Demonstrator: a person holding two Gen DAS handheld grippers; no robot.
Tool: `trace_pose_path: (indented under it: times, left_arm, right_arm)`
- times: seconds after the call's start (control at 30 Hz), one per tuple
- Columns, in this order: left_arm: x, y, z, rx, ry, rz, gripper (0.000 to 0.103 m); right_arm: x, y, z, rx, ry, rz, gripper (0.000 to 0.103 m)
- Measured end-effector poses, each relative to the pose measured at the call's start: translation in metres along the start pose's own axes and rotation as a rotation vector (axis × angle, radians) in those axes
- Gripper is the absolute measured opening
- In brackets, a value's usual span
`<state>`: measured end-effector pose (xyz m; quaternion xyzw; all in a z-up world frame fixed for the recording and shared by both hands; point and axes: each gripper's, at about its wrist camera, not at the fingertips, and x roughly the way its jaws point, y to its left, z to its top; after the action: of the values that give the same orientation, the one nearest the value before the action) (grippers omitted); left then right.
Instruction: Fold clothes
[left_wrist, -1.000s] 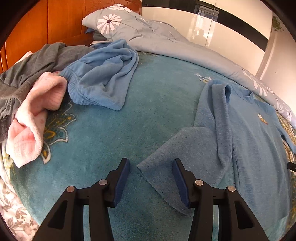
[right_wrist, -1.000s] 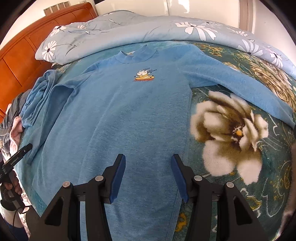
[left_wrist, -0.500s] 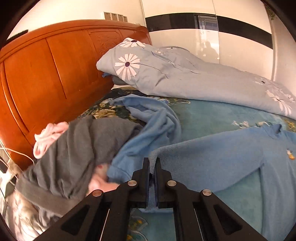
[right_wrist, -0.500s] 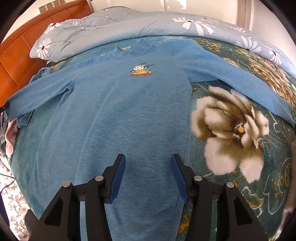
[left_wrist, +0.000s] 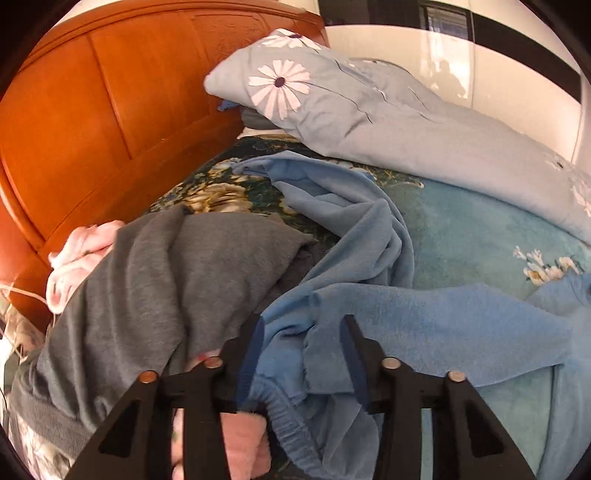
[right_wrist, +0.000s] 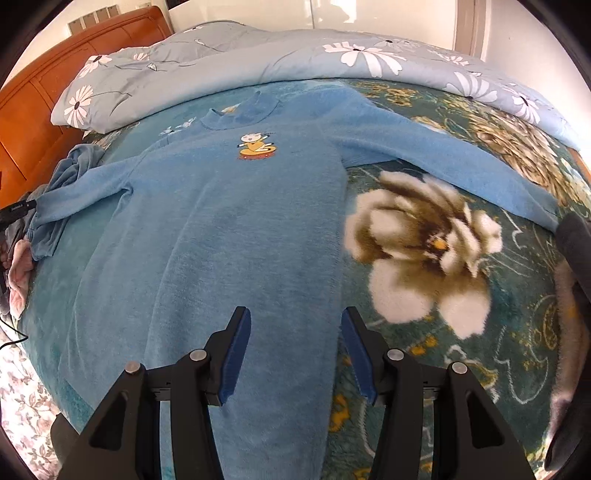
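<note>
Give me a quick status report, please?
Left claw open over sleeve end; right claw open above blue shirt, spread flat. Clothes pile crowds that sleeve.

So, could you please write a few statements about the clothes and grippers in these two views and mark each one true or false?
1. The blue sweatshirt lies front up with both sleeves spread outward. True.
2. The left gripper is clamped shut on the sleeve cuff. False: its jaws stand open, with the cuff lying between them.
3. The right gripper is open above the sweatshirt's lower part. True.
4. The gray garment lies spread flat on its own. False: it is heaped with a pink garment and crumpled blue trousers.
5. A daisy-print quilt lies beyond the collar. True.
</note>
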<state>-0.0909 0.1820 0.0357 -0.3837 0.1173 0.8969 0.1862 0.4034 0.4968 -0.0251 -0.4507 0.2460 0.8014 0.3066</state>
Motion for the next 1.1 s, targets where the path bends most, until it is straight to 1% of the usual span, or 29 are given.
trace_pose_path:
  times: [0.03, 0.07, 0.1, 0.13, 0.2, 0.23, 0.3, 0.33, 0.47, 0.57, 0.63, 0.67, 0.73, 0.77, 0.8, 0.87, 0.9, 0.93, 0.97, 1.0, 1.1]
  left_arm:
    - [-0.014, 0.002, -0.008, -0.013, -0.014, -0.014, 0.058]
    - [-0.027, 0.001, -0.018, -0.024, -0.019, -0.045, 0.058]
    - [-0.039, -0.003, -0.031, -0.022, 0.001, -0.115, 0.059]
    - [-0.048, -0.010, -0.046, -0.018, 0.037, -0.213, 0.060]
    - [-0.058, -0.031, -0.080, -0.004, 0.153, -0.446, 0.061]
    - [-0.063, -0.043, -0.098, -0.010, 0.187, -0.551, 0.061]
    - [-0.068, -0.070, -0.128, 0.005, 0.258, -0.667, 0.061]
    - [-0.070, -0.083, -0.141, 0.013, 0.281, -0.690, 0.061]
    - [-0.077, -0.132, -0.179, 0.098, 0.368, -0.706, 0.061]
    - [-0.079, -0.155, -0.198, 0.131, 0.419, -0.711, 0.061]
    - [-0.079, -0.163, -0.207, 0.137, 0.424, -0.673, 0.061]
    - [-0.081, -0.164, -0.209, 0.142, 0.408, -0.663, 0.061]
    - [-0.084, -0.159, -0.212, 0.108, 0.404, -0.655, 0.061]
    - [-0.084, -0.154, -0.212, 0.076, 0.403, -0.665, 0.061]
    - [-0.085, -0.151, -0.214, 0.051, 0.409, -0.680, 0.061]
    - [-0.086, -0.147, -0.218, 0.016, 0.420, -0.704, 0.058]
    - [-0.088, -0.148, -0.220, 0.017, 0.418, -0.701, 0.056]
    - [-0.089, -0.148, -0.222, 0.019, 0.416, -0.696, 0.038]
    - [-0.090, -0.149, -0.225, 0.021, 0.414, -0.692, 0.008]
    - [-0.090, -0.147, -0.225, 0.003, 0.414, -0.693, 0.004]
    - [-0.096, -0.137, -0.222, -0.052, 0.382, -0.686, 0.004]
  right_arm:
    - [-0.005, -0.007, -0.006, 0.018, -0.002, -0.001, 0.053]
    - [-0.008, -0.013, -0.012, 0.037, -0.001, 0.001, 0.053]
    - [-0.011, -0.019, -0.018, 0.056, 0.001, 0.008, 0.053]
    - [-0.013, -0.025, -0.026, 0.076, 0.008, 0.024, 0.053]
    - [-0.013, -0.033, -0.043, 0.127, 0.026, 0.074, 0.053]
    - [-0.012, -0.037, -0.052, 0.164, 0.030, 0.103, 0.053]
    - [-0.013, -0.041, -0.067, 0.225, 0.027, 0.159, 0.053]
    - [-0.014, -0.041, -0.073, 0.246, 0.020, 0.180, 0.053]
    - [-0.018, -0.035, -0.084, 0.261, 0.003, 0.228, 0.053]
    - [-0.017, -0.029, -0.088, 0.260, -0.004, 0.268, 0.053]
    - [-0.017, -0.028, -0.091, 0.266, -0.017, 0.289, 0.052]
    - [-0.016, -0.027, -0.093, 0.269, -0.026, 0.299, 0.048]
    - [-0.016, -0.028, -0.097, 0.279, -0.040, 0.318, 0.024]
    - [-0.015, -0.030, -0.099, 0.285, -0.047, 0.328, 0.018]
    - [-0.014, -0.032, -0.101, 0.294, -0.050, 0.339, 0.010]
    - [-0.010, -0.037, -0.105, 0.321, -0.048, 0.367, 0.009]
    - [-0.010, -0.038, -0.106, 0.325, -0.053, 0.379, 0.008]
    - [-0.011, -0.038, -0.106, 0.325, -0.057, 0.384, 0.007]
    - [-0.012, -0.038, -0.106, 0.326, -0.061, 0.389, 0.007]
    - [-0.014, -0.037, -0.105, 0.328, -0.065, 0.394, 0.006]
    - [-0.022, -0.039, -0.102, 0.336, -0.091, 0.389, 0.003]
